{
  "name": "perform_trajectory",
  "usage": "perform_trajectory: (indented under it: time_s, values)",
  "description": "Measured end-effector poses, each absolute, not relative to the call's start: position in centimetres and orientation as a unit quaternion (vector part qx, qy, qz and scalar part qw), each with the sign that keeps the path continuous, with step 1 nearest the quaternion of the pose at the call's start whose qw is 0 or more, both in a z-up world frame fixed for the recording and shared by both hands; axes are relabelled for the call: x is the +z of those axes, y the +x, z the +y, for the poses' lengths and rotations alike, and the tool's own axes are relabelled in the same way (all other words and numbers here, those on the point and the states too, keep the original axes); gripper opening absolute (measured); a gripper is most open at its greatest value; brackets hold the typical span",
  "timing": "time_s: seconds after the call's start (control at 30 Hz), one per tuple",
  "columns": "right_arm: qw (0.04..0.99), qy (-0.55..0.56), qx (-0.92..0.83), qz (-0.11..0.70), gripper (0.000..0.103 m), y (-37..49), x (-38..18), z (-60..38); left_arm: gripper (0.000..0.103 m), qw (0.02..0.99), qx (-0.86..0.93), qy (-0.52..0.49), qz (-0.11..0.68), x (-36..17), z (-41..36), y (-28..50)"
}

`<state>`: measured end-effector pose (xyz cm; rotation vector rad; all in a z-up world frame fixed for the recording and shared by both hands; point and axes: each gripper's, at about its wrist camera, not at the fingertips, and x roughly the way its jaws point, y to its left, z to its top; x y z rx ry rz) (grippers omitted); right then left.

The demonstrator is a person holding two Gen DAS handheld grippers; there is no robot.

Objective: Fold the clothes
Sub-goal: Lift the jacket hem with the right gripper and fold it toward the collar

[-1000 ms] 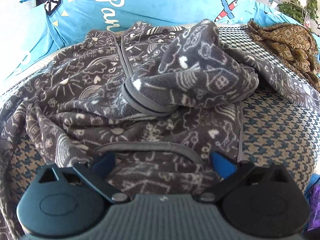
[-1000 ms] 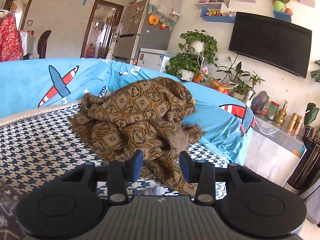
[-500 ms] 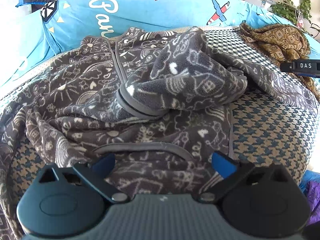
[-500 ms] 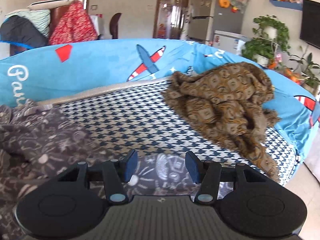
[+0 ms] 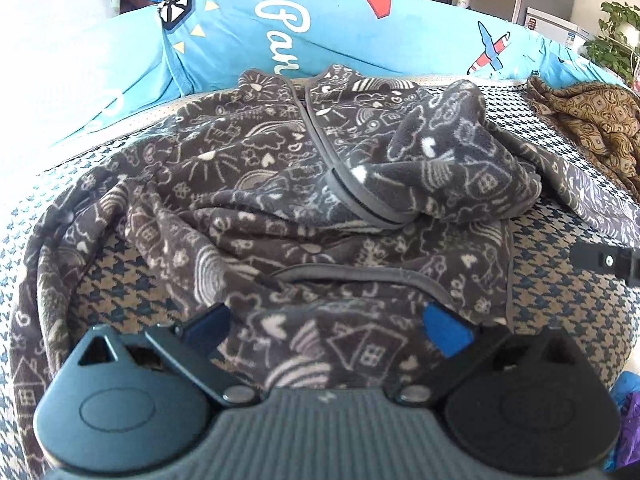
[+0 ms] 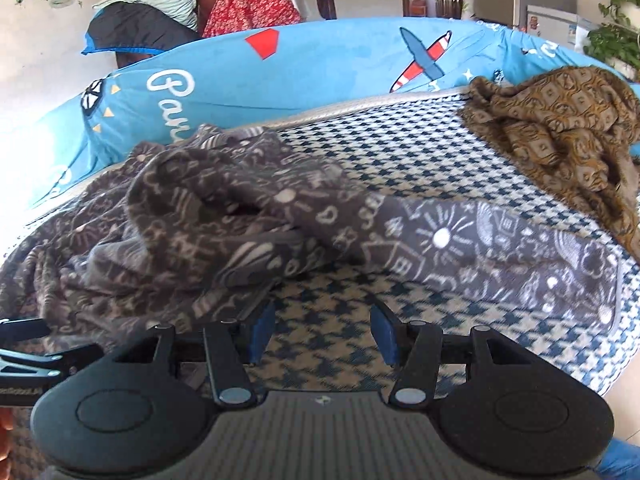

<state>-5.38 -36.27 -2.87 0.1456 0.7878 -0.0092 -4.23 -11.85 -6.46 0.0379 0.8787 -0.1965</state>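
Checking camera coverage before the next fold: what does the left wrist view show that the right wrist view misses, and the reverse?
Left only: the grey doodle-print fleece jacket's zip front and collar, hem between the open left gripper. Right only: its outstretched sleeve seen whole, bare houndstooth cover between the open right gripper. Both: brown patterned cloth, blue airplane-print cushion.

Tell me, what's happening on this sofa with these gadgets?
A person is folding clothes with handheld tongs, one in each hand. The left tongs stand wide open over the near edge of a grey patterned fleece jacket, which lies rumpled and unfolded. The right tongs are open and empty above the checked sofa cover, near one sleeve. A brown scarf lies bunched off to the side.
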Motion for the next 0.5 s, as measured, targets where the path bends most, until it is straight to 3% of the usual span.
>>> perform_trajectory:
  time_s: [0.5]
  values:
    - [0.906,0.054,0.073,0.413,0.052,-11.0,-6.6,-28.6,0.103,0.895,-0.055,-0.024,0.442,-7.5,-9.4,-6.9]
